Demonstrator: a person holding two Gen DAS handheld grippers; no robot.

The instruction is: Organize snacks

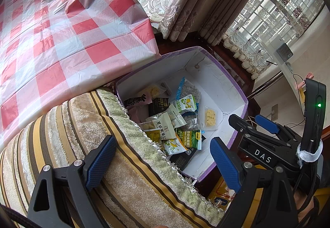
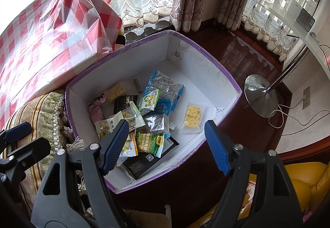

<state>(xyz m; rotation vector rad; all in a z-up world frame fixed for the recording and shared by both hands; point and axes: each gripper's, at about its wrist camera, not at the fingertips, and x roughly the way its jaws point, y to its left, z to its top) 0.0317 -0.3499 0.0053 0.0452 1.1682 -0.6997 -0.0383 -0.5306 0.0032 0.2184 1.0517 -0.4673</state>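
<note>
1 checkered table (image 1: 61,31) shows no snacks. Beside it on the floor, the white box (image 2: 206,75) holds all visible packets (image 2: 152,116), so the task looks nearly done. Left gripper (image 1: 163,164) and right gripper (image 2: 167,145) hover, jaws wide apart, holding nothing.

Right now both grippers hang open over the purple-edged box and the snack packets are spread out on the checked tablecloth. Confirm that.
Wrong on one count: the snack packets lie inside the purple-edged box, not on the checked tablecloth. The right wrist view shows it. The left gripper and right gripper are open.
</note>
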